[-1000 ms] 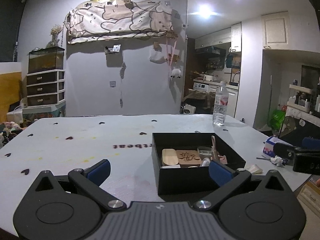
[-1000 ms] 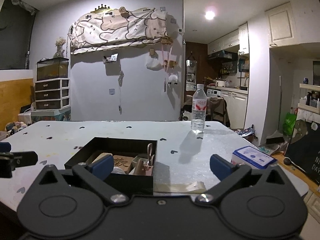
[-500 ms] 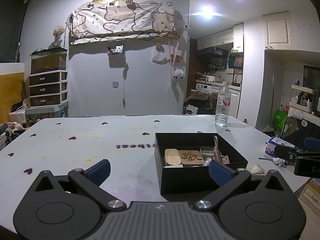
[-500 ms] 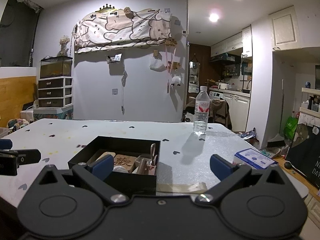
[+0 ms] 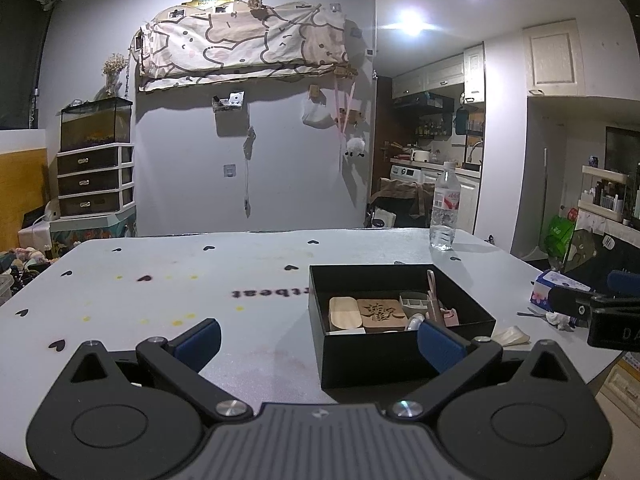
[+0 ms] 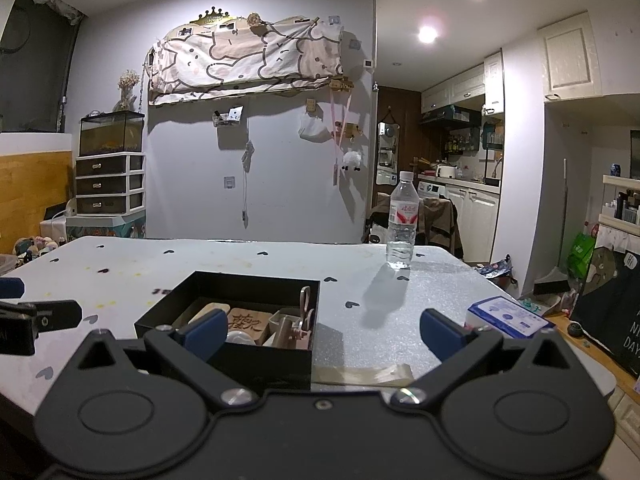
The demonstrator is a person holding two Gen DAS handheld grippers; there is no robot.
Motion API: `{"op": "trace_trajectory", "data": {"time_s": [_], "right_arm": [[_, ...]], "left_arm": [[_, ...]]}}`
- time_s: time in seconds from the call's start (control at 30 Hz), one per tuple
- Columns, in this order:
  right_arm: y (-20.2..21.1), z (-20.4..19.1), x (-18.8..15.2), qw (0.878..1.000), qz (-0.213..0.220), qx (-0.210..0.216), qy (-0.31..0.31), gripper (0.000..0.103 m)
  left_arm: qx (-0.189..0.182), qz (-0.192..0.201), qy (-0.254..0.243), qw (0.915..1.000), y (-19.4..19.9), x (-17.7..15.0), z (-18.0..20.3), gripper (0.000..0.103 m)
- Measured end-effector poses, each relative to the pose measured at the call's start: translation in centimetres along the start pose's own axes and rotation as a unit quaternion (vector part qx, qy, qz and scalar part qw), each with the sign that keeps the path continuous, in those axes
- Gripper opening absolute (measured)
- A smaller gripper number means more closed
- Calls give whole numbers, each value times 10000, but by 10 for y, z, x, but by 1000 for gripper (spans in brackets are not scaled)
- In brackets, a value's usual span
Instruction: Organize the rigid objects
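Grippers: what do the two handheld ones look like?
Both match. The left gripper and right gripper have matte black bodies with round recesses, triangular cutouts, silver pivot screws and blue pads on black fingers. A ribbed grey panel fronts the left one. No hands or sleeves show.

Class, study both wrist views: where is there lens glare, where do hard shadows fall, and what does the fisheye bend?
Left wrist view: ceiling light flares with streaks; table edge bows. Right wrist view: water bottle throws a hard shadow toward the camera; black box interior is dim; cabinets lean inward.
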State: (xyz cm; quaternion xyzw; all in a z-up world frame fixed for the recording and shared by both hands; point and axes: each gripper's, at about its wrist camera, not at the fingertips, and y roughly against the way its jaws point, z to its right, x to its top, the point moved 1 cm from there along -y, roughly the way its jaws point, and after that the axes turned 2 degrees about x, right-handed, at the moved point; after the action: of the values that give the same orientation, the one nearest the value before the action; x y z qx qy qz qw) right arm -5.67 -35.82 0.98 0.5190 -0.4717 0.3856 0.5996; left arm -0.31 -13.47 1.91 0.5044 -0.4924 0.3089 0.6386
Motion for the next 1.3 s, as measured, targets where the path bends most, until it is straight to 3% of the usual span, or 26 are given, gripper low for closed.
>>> {"op": "trace_trajectory", "data": {"time_s": [1.3], "right_arm": [[-1,0,-2,10000,-42,-21,6,103]], "left_arm": [[1,-6,-5,10000,0,0,0,103]]}}
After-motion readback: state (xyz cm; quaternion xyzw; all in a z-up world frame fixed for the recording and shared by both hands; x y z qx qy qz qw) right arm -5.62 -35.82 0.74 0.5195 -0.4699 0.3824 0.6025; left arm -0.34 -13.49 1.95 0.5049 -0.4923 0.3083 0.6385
